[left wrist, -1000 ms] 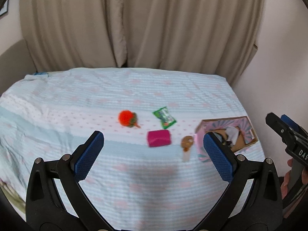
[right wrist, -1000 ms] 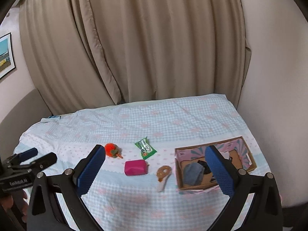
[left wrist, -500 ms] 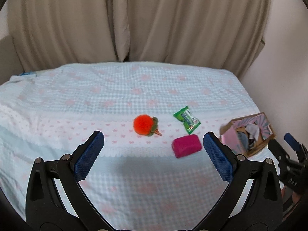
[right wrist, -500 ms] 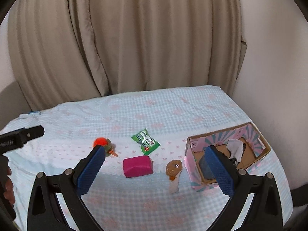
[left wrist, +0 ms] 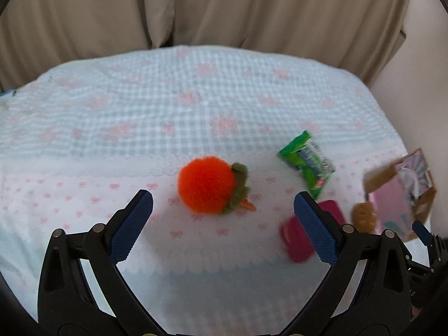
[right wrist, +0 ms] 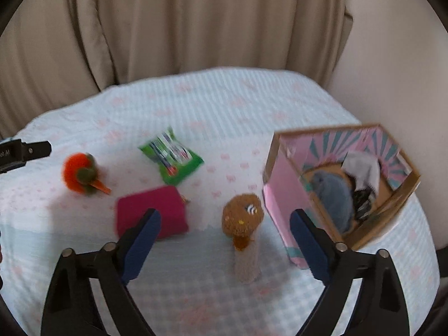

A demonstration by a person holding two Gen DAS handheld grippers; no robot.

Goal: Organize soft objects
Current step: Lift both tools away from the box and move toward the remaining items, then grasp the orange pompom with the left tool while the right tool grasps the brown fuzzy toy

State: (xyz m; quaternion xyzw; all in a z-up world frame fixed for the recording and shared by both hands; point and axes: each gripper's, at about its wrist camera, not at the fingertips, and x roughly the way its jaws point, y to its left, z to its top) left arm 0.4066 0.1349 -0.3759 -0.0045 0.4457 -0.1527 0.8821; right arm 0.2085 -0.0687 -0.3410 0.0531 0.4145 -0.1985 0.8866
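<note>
1. The left gripper (left wrist: 223, 204) hangs with its jaws spread wide and empty, framing the orange plush ball (left wrist: 207, 184) at the centre of the left wrist view. The right gripper (right wrist: 225, 225) is likewise wide open and holds nothing; the brown knitted toy (right wrist: 243, 219) sits between its blue pads in the lower middle of the right wrist view.
2. The step in hand looks like a paired approach, one soft toy to each gripper. To do it well, bring each gripper down squarely so the toy sits midway between the pads, and close gently: plush squashes and can slip sideways.
3. For the ball, grip across the round body rather than the green felt leaves (left wrist: 240, 186) or the small orange tip at its right.
4. The brown toy has a fuzzy round head on a pale knitted stalk; the head looks the firmer hold.
5. The cardboard box (right wrist: 289, 196), at the right of that view, has pink printed walls, stands open and already holds grey and white fabric; it seems the likely destination.
6. The magenta pouch (right wrist: 152, 210) is flat and smooth; the green packet (right wrist: 170, 155) is glossy and crinkled. All lie on a checked, textured bedspread (right wrist: 224, 106).
</note>
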